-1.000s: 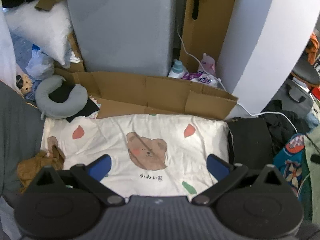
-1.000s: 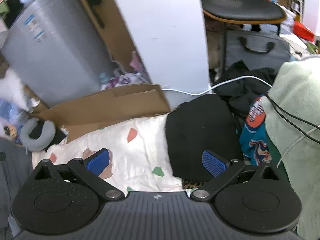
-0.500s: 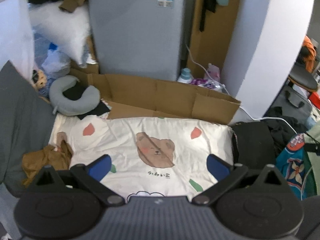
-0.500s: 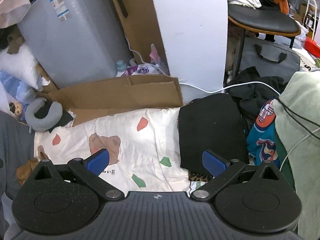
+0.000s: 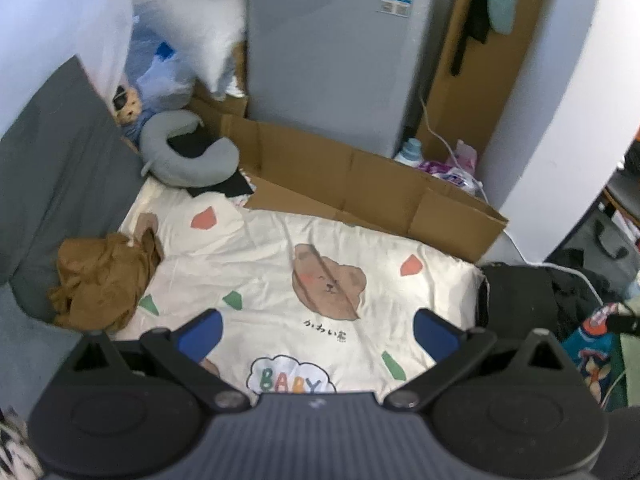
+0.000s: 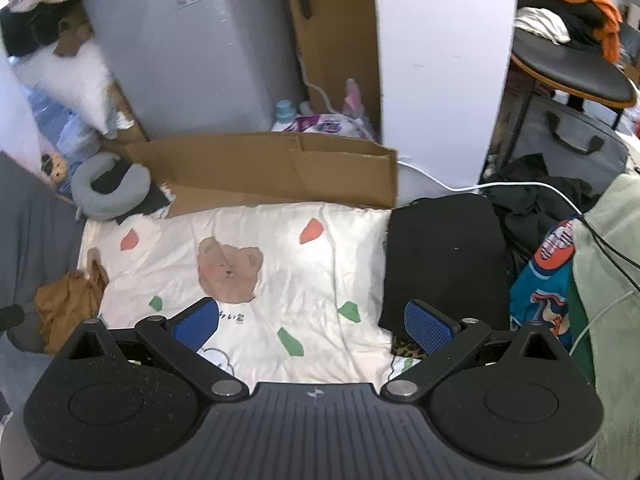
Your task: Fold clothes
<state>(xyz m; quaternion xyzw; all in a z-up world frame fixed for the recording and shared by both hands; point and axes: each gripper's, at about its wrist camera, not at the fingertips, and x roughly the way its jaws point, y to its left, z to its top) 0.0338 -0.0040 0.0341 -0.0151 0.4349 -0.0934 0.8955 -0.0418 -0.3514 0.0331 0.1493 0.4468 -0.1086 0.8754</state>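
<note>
While gripper (image 5: pixel 318 330) hovers, brown garment (image 5: pixel 102 280) lies leftward.

A crumpled garment (image 5: pixel 100 280) lies on the bedsheet's (image 5: pixel 260 272) left edge, a folded garment (image 6: pixel 440 256) on its right edge, a flattened cardboard box (image 5: pixel 340 188) behind it, and a neck pillow (image 5: pixel 188 160) at its far-left corner.
</note>
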